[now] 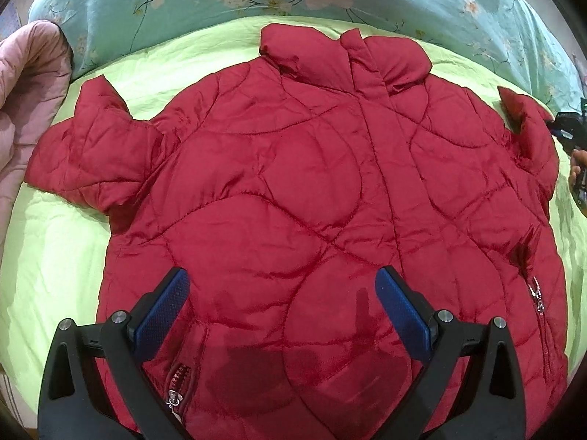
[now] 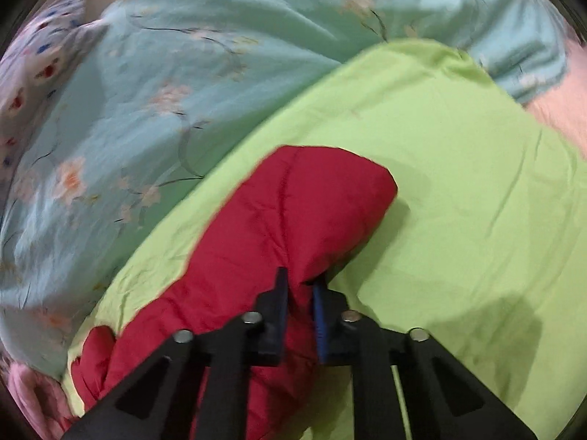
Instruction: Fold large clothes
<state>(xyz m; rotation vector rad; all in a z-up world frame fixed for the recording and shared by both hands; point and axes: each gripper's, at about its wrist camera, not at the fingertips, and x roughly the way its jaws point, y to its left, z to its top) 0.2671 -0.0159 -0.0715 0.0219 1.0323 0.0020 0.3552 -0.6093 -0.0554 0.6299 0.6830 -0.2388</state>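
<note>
On the light green sheet (image 1: 51,256) we see a red quilted jacket (image 1: 293,183) spread flat, front side up, its collar (image 1: 345,55) at the far end and its hem nearest to us. The closed front placket runs from the collar down toward the near edge. A zipped pocket with a metal pull (image 1: 536,295) sits on the right side of the jacket, and another zip pull (image 1: 174,399) shows near the left hem. The left sleeve (image 1: 88,150) lies bent outward on the sheet. Beyond the sheet lies a teal floral quilt (image 1: 220,3), and a pink padded cover (image 1: 29,91) lies at the far left.

Our left gripper (image 1: 282,293) hangs over the lower part of the jacket with its blue-padded fingers (image 1: 161,315) spread wide apart and nothing between them; whether they touch the fabric we cannot tell.

At the right edge of the left wrist view, the right gripper (image 1: 567,128) meets the end of the right sleeve (image 1: 528,135), with part of a hand (image 1: 576,170) just below it. In the right wrist view, the right gripper (image 2: 299,286) has its fingers drawn close together, pinching a fold of the red sleeve (image 2: 293,205) between them. That sleeve stretches away from the fingers across the green sheet (image 2: 458,183), its rounded end pointing toward the teal quilt (image 2: 183,73). A patterned pillow (image 2: 44,55) sits at the far left.
</note>
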